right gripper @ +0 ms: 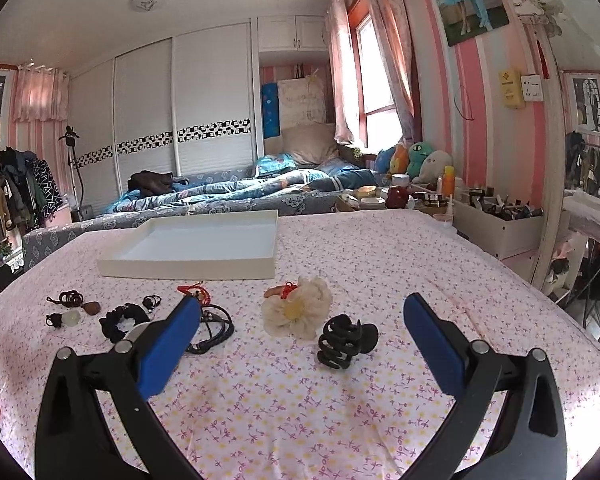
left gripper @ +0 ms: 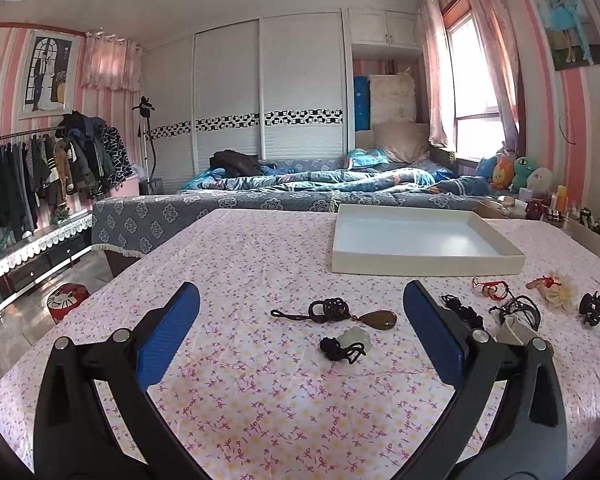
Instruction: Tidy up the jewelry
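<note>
Jewelry lies loose on the floral tablecloth. In the left wrist view a brown pendant on a black cord (left gripper: 374, 317) and a pale jade pendant with a black knot (left gripper: 350, 342) lie between the fingers of my open, empty left gripper (left gripper: 300, 316). In the right wrist view a black claw clip (right gripper: 346, 340) and a cream flower hairpiece (right gripper: 296, 312) lie just ahead of my open, empty right gripper (right gripper: 302, 320). A white tray (left gripper: 428, 258) stands empty at the back; it also shows in the right wrist view (right gripper: 188, 266).
Black cords and a scrunchie (right gripper: 122, 320), a red string bracelet (right gripper: 194, 291) and the two pendants (right gripper: 76, 312) lie left of the right gripper. A bin of cosmetics (right gripper: 500, 220) stands at the table's right edge. A bed lies behind the table.
</note>
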`<state>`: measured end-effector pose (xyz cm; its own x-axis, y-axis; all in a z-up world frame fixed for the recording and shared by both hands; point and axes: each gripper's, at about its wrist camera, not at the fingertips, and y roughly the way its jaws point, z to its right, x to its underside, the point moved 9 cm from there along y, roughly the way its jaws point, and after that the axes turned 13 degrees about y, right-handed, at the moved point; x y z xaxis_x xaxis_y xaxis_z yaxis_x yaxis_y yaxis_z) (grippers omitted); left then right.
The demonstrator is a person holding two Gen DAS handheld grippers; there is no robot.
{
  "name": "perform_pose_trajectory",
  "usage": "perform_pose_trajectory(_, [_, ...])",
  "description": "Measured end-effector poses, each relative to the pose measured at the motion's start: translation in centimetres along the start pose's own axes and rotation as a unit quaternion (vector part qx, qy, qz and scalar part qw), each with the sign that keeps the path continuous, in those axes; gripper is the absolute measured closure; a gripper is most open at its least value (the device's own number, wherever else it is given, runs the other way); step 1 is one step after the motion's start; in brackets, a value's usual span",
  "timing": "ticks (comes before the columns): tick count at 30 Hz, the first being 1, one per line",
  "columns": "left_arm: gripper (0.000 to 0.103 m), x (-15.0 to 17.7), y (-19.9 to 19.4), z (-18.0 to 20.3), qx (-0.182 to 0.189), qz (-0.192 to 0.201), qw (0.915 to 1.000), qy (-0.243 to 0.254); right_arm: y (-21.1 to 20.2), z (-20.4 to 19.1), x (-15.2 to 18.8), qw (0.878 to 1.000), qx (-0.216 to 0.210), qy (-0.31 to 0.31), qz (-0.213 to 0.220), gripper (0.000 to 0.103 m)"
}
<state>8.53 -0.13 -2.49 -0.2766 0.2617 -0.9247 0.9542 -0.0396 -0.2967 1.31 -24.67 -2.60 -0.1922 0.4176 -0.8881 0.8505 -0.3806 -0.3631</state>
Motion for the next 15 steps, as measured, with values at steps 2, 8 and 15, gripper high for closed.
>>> perform_pose_trajectory(2, [0.003,0.0,-0.1,0.0,0.003,0.001,1.0000,-0.004,0.0,-0.2,0.1,1.000,-0.002,-0.005,0.000,0.002])
perform_pose_trajectory(8, [0.003,0.0,0.0,0.0,0.004,-0.002,1.0000,-0.009,0.9,0.0,0.6,0.999,-0.014,-0.005,-0.036,0.002])
perform_pose_trajectory(15, [0.003,0.3,0.3,0.3,0.018,-0.014,0.9997,-0.004,2.9,3.6,0.9,0.995,0.009,-0.001,-0.102,0.004])
